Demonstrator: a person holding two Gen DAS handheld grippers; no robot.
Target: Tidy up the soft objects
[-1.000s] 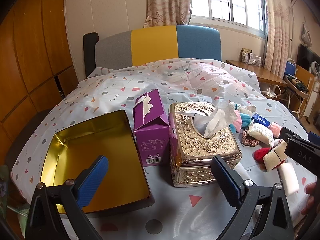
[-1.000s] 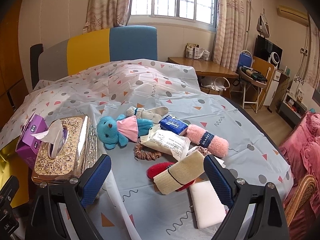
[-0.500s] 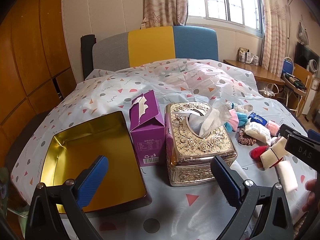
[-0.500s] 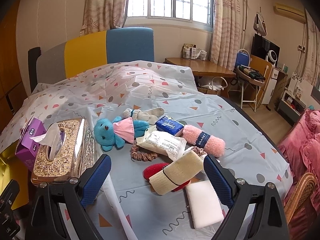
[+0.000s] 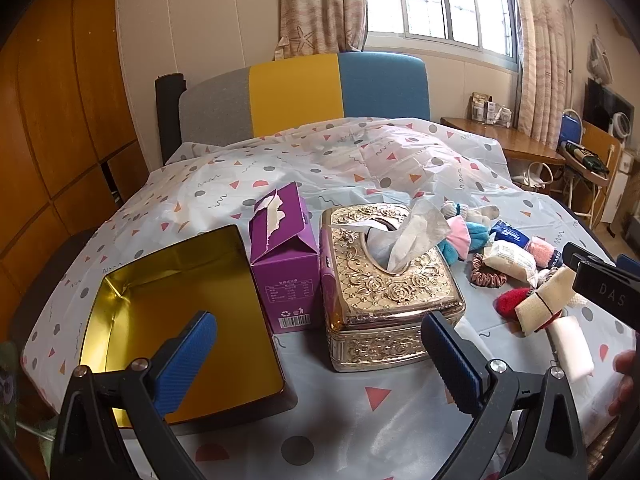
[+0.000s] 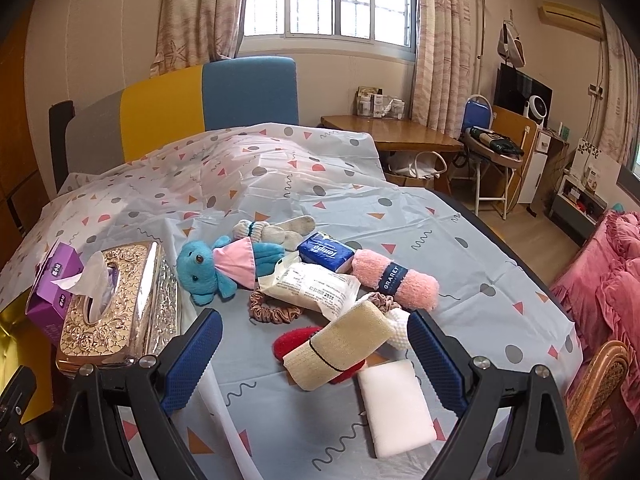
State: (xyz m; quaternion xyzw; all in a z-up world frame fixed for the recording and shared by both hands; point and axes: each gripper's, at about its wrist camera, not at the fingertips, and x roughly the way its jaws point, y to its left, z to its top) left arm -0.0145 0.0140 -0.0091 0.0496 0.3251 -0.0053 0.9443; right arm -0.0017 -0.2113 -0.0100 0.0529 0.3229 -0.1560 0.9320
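Hovering above a bed draped in a patterned plastic sheet, we hold both grippers spread wide and empty, with nothing yet sorted. Our right gripper hangs over the heap of soft things: a tan rolled cloth bound by a black band lies across a red plush piece, with a white foam block just beside them. Farther off lie a pink rolled towel, a blue teddy, a white packet, a blue tissue pack, a brown scrunchie and a grey knitted toy.

Our left gripper faces the open gold tin, apparently the bin for the sorting, with a purple carton and an ornate gold tissue box touching each other between tin and heap.

Trouble, as we judge it, lies in the overlap. Closing on the tan roll could catch the red piece beneath and lift both, or drag the foam block aside. The roll may squash and slip from smooth pads. The sheet looks slick and loose; a low pinch could snag it and pull the whole heap. Carrying anything leftward means clearing the tissue box, whose raised tissue stands in the path.
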